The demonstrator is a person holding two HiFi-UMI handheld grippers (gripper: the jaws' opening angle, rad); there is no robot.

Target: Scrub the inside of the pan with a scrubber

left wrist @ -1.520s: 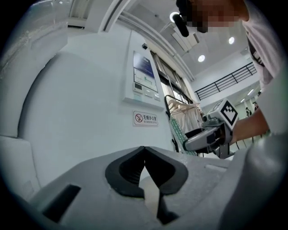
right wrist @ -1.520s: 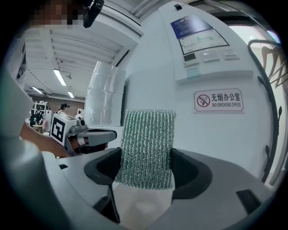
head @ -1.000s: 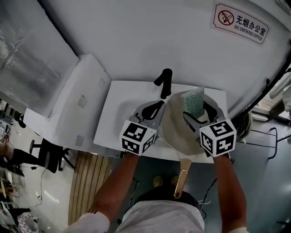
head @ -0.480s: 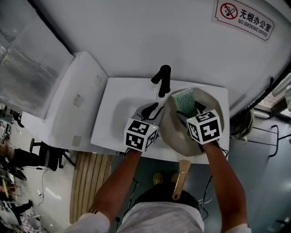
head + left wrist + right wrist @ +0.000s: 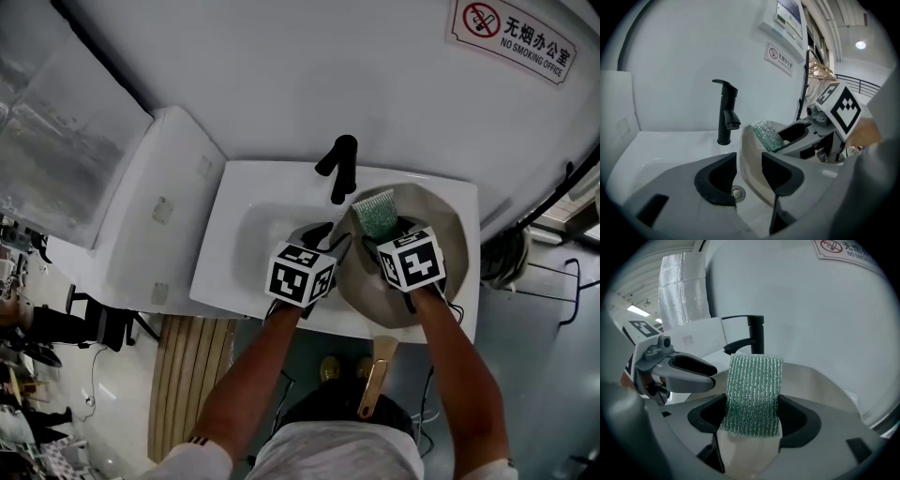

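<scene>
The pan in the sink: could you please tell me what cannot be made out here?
Floor of the pan: head view, covered by the right gripper; right gripper view, behind the scrubber it grips.
Far side of the pan: left gripper view, behind the right gripper.
Print on the wall sign: left gripper view, too small.

One sign (image 5: 514, 30) can be read. It is white and is fixed on the wall (image 5: 281, 84), toward the wall's upper right. It carries a red no-smoking symbol, the characters 无烟办公室 and, below them, "NO SMOKING OFFICE".
</scene>
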